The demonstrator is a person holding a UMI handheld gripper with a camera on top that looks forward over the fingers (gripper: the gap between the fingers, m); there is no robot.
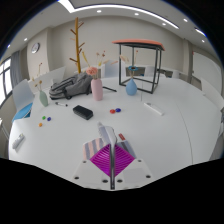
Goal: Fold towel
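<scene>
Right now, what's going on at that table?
A person's handheld gripper hangs over a white table, its fingers apart and holding nothing. Beyond them lie a small black box, a pink bottle, a blue object and scattered small items. No towel is clearly visible yet, so folding has not started.

White table (pixel 170 115), possibly pink vase (pixel 97 88).

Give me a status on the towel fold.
Done: nothing visible; no fold shows. In hand: the gripper holds nothing; its fingers stand open over the bare white table. No towel can be made out among the items beyond them, such as the pink bottle. Left: the whole fold.
</scene>
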